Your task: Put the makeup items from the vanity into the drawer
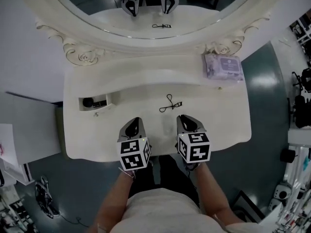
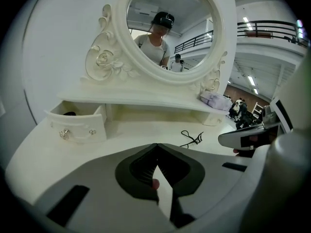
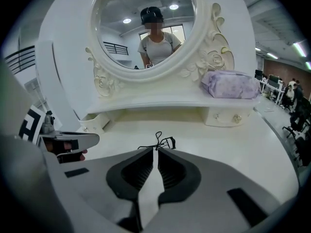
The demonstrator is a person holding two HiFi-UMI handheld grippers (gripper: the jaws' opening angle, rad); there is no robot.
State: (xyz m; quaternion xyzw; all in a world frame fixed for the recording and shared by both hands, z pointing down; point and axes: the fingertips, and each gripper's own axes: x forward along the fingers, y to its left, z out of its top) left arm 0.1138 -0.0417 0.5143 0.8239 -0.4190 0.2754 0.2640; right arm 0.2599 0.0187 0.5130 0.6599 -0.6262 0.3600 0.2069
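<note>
Eyelash curler (image 1: 170,104): it lay flat near the middle of the vanity top (image 1: 218,110), just ahead of my right gripper, with nothing touching it.
Drawer (image 1: 112,99): the small left-hand one stood pulled open, well to the left of the curler, with a dark item (image 1: 88,102) already lying inside.
Right gripper (image 1: 187,120): its jaws were pressed together and empty, pointing almost straight at the curler.
Left gripper (image 1: 132,124): its jaws were together too, with nothing between them, beside the right one at the front edge.
Purple pack (image 1: 223,66): it sat on the raised shelf at the back right, untouched.
Step in hand, as I judged it: reaching for the curler.
Doing it well: I needed to spread the right jaws before descending. I then had to come in low and close across the hinge or the wire handles, not the curved head.
Risk: so thin and flat a thing could skate away on the smooth top or twist out of a shallow pinch.
</note>
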